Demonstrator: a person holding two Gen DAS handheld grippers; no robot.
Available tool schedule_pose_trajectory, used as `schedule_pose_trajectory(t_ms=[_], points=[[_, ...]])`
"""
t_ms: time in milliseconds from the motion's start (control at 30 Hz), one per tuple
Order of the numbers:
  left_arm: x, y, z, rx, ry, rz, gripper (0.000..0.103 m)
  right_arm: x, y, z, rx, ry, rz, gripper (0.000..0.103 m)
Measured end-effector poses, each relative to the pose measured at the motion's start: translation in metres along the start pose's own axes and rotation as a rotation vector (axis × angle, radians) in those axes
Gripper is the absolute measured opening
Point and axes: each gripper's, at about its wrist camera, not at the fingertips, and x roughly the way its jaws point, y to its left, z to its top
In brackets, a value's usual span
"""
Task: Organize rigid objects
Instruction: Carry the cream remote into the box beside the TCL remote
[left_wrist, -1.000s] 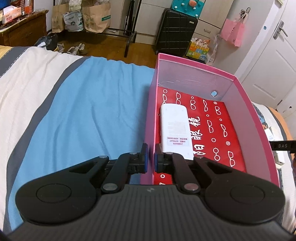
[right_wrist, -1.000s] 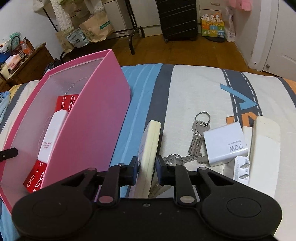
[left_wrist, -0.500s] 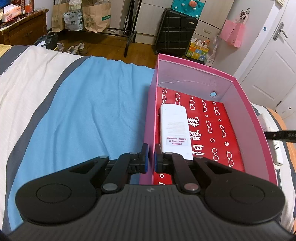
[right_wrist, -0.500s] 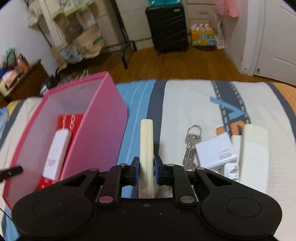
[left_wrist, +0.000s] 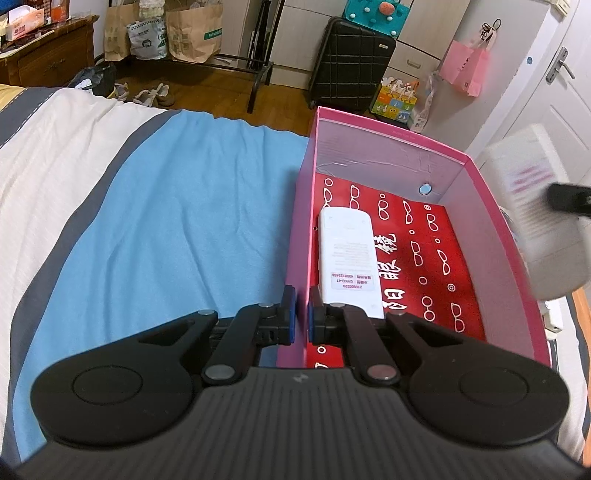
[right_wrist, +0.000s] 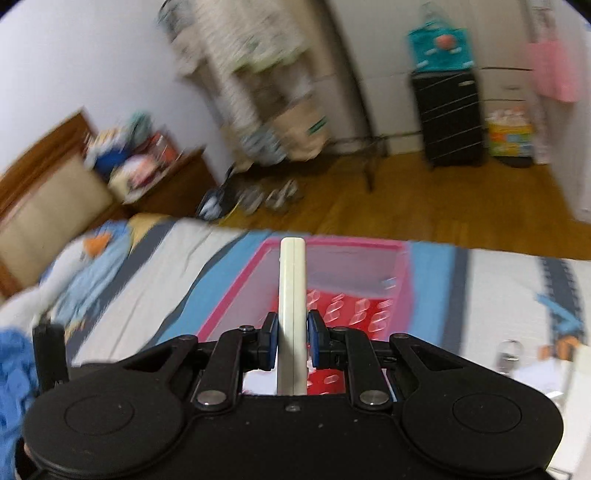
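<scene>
A pink box (left_wrist: 491, 206) with a red patterned floor sits on the bed. A white remote (left_wrist: 349, 254) lies inside along its left wall. My left gripper (left_wrist: 301, 319) is shut on the box's left wall near the front corner. My right gripper (right_wrist: 291, 341) is shut on a cream-white remote (right_wrist: 292, 295), held edge-up above the box (right_wrist: 236, 295). In the left wrist view this held remote (left_wrist: 528, 206) shows blurred over the box's right wall.
Keys (right_wrist: 508, 354) and white items lie on the bedspread to the right of the box. The blue and white striped bedspread (left_wrist: 147, 221) spreads to the left. A black suitcase (left_wrist: 349, 62) and paper bags stand on the wooden floor beyond the bed.
My right gripper has lifted the cream-white remote off the bed and carried it left, over the pink box. My left gripper has stayed clamped on the box wall.
</scene>
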Motion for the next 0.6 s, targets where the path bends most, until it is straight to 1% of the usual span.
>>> schedule_pose_trajectory(t_ms=[100,233,333,400,500,600], points=[[0.000,0.000,0.000,-0.001,0.000,-0.002,0.006,0.041,0.009,0.003,-0.046,0.086,-0.029,0.020],[0.000,0.000,0.000,-0.001,0.000,-0.006,0.006,0.087,0.008,0.003,-0.065,0.164,-0.141,0.020],[0.001,0.000,-0.001,-0.001,-0.001,-0.011,0.006,0.107,0.010,0.003,-0.107,0.194,-0.215,0.020],[0.000,0.002,-0.001,-0.003,-0.001,-0.016,0.006,0.111,0.007,0.002,-0.087,0.208,-0.212,0.020],[0.000,0.004,0.000,-0.009,-0.001,-0.033,0.007,0.115,-0.001,0.003,-0.034,0.211,-0.159,0.020],[0.000,0.008,0.000,-0.022,0.000,-0.045,0.007,0.118,-0.008,0.002,0.024,0.230,-0.146,0.020]])
